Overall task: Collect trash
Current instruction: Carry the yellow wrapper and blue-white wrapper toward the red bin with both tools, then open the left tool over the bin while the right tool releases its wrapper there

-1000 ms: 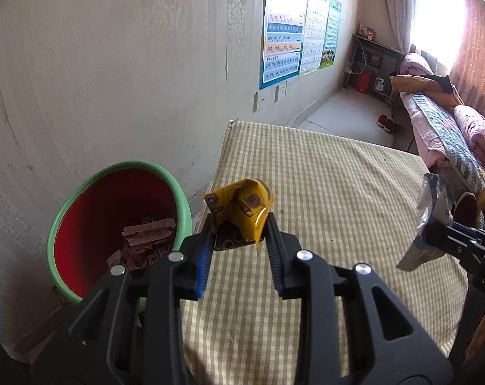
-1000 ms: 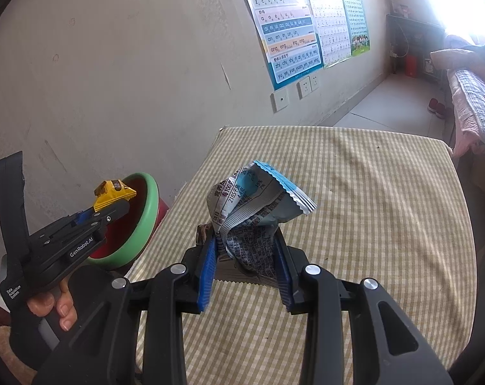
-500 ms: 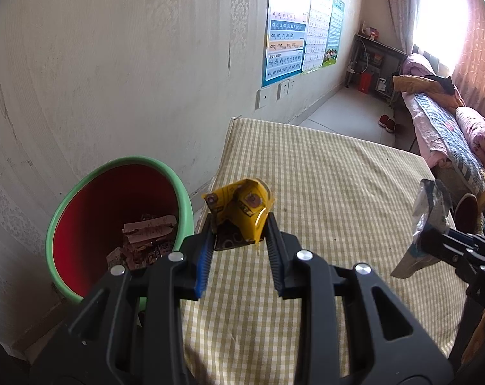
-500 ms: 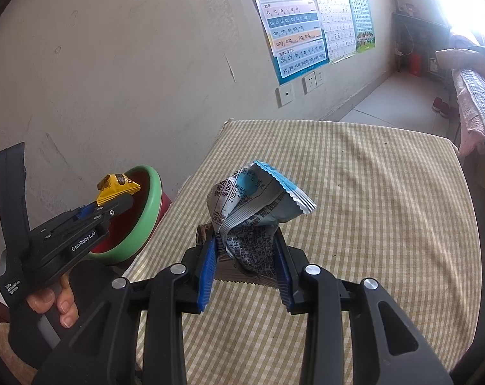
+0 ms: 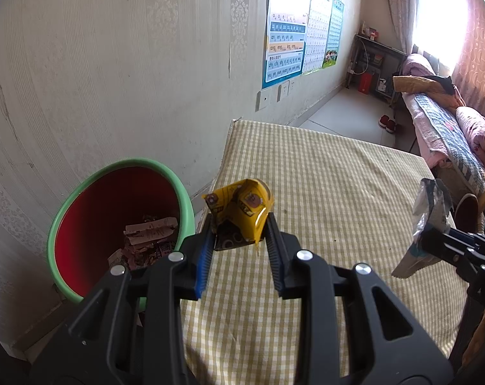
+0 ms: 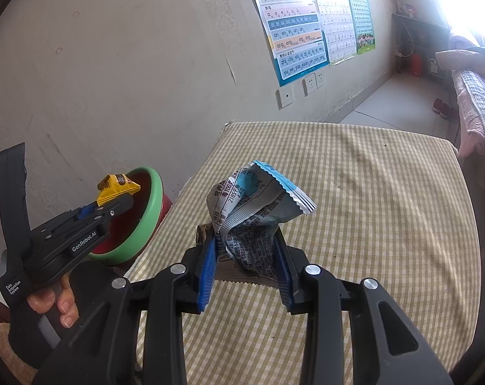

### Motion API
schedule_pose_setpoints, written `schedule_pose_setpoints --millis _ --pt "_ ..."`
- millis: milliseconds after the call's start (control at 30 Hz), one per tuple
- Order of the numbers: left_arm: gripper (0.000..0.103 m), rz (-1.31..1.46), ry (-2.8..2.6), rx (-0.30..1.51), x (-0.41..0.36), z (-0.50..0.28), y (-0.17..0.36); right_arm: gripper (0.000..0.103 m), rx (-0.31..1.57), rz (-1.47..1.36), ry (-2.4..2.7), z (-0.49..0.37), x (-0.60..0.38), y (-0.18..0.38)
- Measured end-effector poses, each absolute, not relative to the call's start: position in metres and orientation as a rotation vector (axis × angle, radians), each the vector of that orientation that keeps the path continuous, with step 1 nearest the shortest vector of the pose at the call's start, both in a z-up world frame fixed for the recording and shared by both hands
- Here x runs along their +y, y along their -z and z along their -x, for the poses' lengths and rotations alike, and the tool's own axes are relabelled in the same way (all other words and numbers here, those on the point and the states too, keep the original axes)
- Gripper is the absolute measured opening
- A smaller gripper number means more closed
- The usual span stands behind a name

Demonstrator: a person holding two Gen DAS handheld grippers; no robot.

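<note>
My left gripper (image 5: 239, 234) is shut on a crumpled yellow wrapper (image 5: 242, 207), held above the table's left edge, just right of the bin. The bin (image 5: 79, 199) is red inside with a green rim and holds paper scraps (image 5: 146, 240). My right gripper (image 6: 245, 247) is shut on a crumpled blue and silver snack bag (image 6: 258, 202) above the checked tablecloth (image 6: 370, 192). The right wrist view shows the left gripper (image 6: 114, 205) with the yellow wrapper (image 6: 115, 186) in front of the bin (image 6: 146, 218). The left wrist view shows the snack bag (image 5: 431, 218) at far right.
The table (image 5: 338, 176) stands against a papered wall with posters (image 5: 287, 38) and sockets. A bed (image 5: 451, 122) with bedding lies at the right, with red slippers (image 5: 387, 123) on the floor and shelves beyond.
Both grippers have drifted a little left toward the bin, still holding their wrappers. The bin looks slightly larger and nearer in the left wrist view.
</note>
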State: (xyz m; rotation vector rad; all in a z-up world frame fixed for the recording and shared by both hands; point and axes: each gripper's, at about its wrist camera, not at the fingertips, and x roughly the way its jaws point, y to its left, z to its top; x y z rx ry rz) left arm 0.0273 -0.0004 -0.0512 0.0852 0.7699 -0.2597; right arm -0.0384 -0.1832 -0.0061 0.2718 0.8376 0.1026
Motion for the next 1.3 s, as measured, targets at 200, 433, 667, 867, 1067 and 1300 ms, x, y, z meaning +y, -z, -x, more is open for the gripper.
schedule_pose_setpoints --millis 200,433,667,867,1067,1300 --pt "0.03 -0.077 0.237 0.756 0.009 -0.03 0.046 0.034 0.836 -0.253 -0.134 0.031 -0.173 0.002" --pt "0.03 -0.071 0.177 0.728 0.036 -0.038 0.035 0.034 0.848 -0.234 -0.2 0.012 -0.148 0.001" --pt "0.03 -0.068 0.117 0.731 0.067 -0.046 0.036 0.034 0.869 -0.196 -0.268 -0.004 -0.114 0.006" --pt "0.03 -0.056 0.08 0.729 0.09 -0.051 0.035 0.034 0.884 -0.162 -0.318 -0.016 -0.087 0.009" --pt "0.03 -0.038 0.055 0.738 0.107 -0.059 0.039 0.034 0.888 -0.143 -0.341 -0.029 -0.07 0.01" --pt "0.03 -0.037 0.03 0.756 0.126 -0.071 0.047 0.034 0.91 -0.121 -0.357 -0.039 -0.052 0.016"
